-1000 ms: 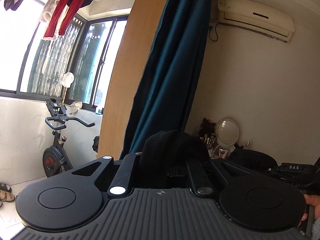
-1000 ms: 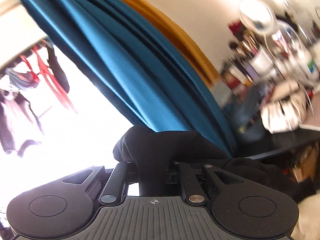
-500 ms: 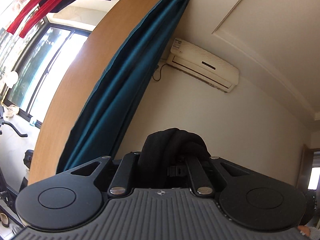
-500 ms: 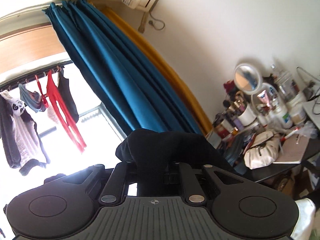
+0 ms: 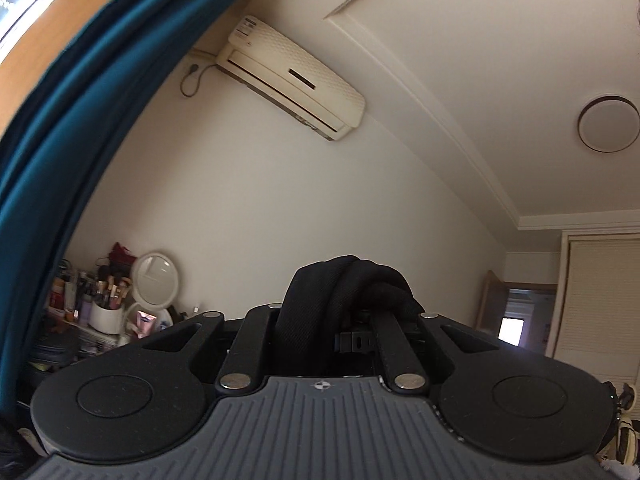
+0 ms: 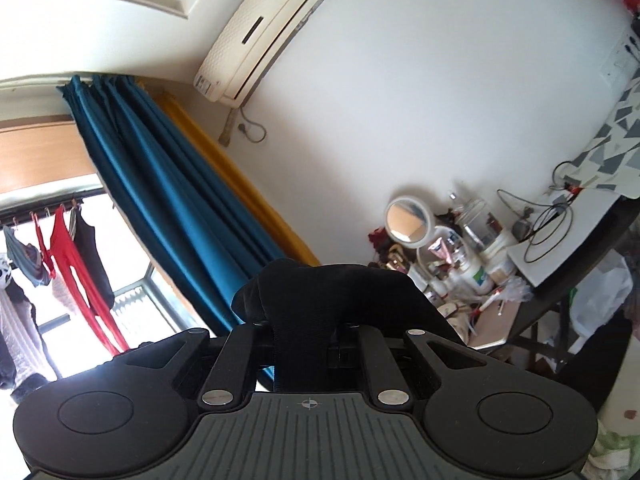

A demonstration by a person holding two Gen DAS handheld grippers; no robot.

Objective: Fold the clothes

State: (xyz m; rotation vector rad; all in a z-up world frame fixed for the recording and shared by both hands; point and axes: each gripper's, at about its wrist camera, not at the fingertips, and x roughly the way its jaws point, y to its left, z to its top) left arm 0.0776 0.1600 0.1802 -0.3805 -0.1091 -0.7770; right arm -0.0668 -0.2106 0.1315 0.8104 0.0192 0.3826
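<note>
A bunched fold of black garment (image 5: 348,284) sticks up between the jaws of my left gripper (image 5: 320,312), which is shut on it and aimed at the upper wall. In the right wrist view another bunch of the same black garment (image 6: 328,292) drapes over my right gripper (image 6: 308,324), also shut on the cloth. Both fingertips are buried under fabric. The rest of the garment hangs below, out of sight.
A wall air conditioner (image 5: 292,76) hangs high, beside a blue curtain (image 6: 172,200). A cluttered vanity table (image 6: 460,264) with a round mirror (image 6: 408,220) stands against the wall. Laundry (image 6: 68,264) hangs at the window. A doorway (image 5: 516,320) lies far right.
Both grippers have swung up and sideways with the black cloth still held. The left view has left the window and exercise bike for the wall and ceiling; the right view has turned toward the vanity.
</note>
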